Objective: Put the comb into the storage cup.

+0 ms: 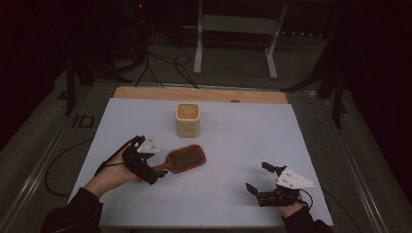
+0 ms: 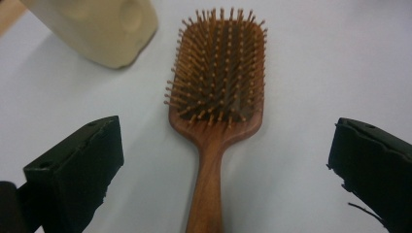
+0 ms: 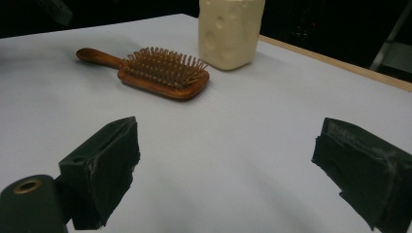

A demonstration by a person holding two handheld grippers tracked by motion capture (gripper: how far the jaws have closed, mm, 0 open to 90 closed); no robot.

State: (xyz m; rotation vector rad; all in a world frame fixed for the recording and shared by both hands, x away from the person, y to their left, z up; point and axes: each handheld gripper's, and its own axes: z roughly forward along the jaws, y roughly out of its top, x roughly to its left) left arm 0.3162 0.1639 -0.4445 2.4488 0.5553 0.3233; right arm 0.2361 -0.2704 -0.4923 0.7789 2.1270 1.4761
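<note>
Wooden hairbrush (image 1: 183, 159) lies bristles-up mid-desk (image 1: 233, 204), handle toward eight o'clock. At nine o'clock, the left hand-held gripper (image 1: 154, 175) is spread wide, its jaws either side of the handle, not touching. A cream cup (image 1: 188, 119) stands at twelve o'clock. At four o'clock, the right hand-held gripper (image 1: 258, 178) gapes, holding nothing.

From above the near edge we look forward and down over the whole table (image 1: 145, 204). Our left gripper view sits close over the hairbrush (image 2: 216, 97); our right gripper view looks low across, sharing it at upper left.
</note>
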